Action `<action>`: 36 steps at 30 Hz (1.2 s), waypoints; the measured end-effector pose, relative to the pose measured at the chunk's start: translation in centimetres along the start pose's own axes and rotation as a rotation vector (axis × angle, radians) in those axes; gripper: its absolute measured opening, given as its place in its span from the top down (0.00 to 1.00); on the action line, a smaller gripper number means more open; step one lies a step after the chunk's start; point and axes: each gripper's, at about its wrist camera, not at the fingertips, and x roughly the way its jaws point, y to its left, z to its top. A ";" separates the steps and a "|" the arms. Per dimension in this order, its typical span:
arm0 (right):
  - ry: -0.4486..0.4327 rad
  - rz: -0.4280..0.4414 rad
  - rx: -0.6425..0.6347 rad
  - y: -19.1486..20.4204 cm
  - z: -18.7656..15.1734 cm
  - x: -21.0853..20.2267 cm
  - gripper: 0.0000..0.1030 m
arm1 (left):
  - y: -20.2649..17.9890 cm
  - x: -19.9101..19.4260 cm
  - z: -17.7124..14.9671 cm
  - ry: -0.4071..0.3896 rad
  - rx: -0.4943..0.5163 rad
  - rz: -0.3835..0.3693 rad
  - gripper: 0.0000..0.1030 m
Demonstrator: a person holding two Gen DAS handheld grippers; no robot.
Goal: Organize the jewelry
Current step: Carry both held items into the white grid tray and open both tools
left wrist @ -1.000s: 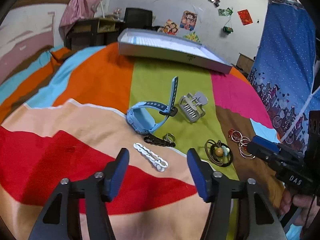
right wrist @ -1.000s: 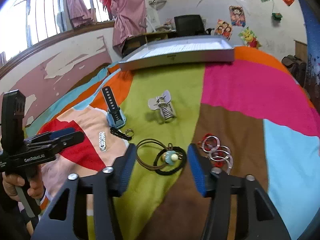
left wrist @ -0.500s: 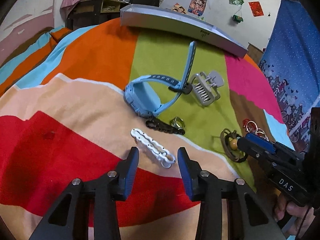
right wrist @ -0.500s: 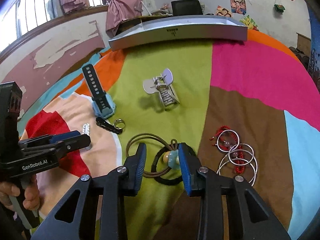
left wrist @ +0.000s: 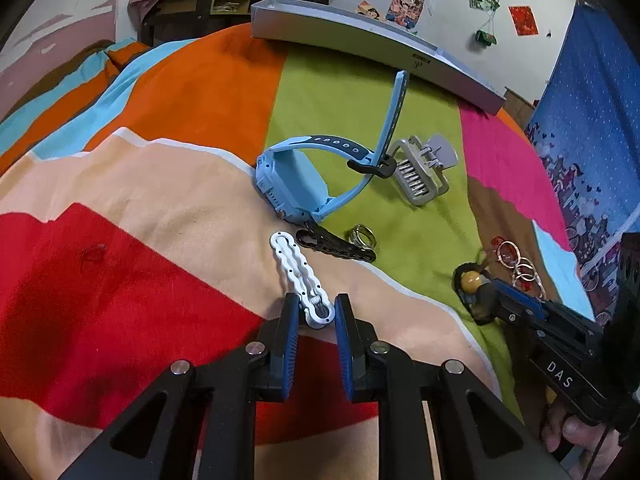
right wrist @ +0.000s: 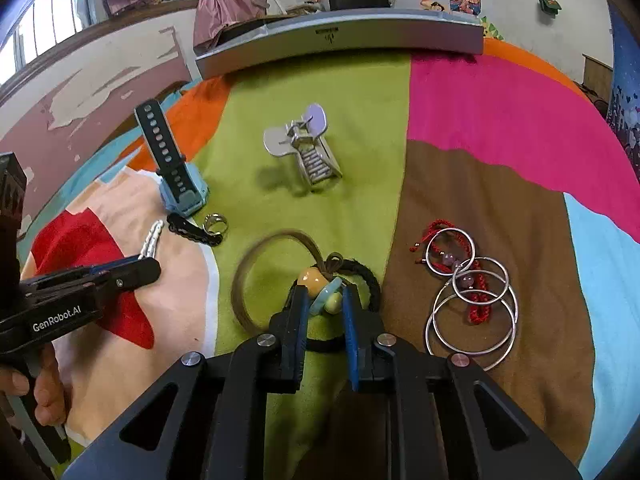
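Both tools closed down on jewelry lying on the striped bedspread

The left tool pinches the near end of the white hair clip, whose long axis runs away from it toward the blue watch. The right tool is narrowed on the beaded hair tie. The grey tray sits far ahead; its contents are hidden.
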 end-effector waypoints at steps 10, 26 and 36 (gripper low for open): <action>-0.032 0.044 0.022 -0.1 -0.5 -0.5 0.96 | -1.0 -1.8 -1.2 -0.022 0.003 -0.026 0.84; -0.151 0.121 0.087 -1.5 -0.1 -4.0 0.96 | -2.3 -5.5 1.3 -0.149 0.017 -0.059 0.84; -0.299 0.148 0.073 -2.7 10.5 -6.1 0.96 | -3.4 -6.3 12.3 -0.310 0.047 -0.070 0.84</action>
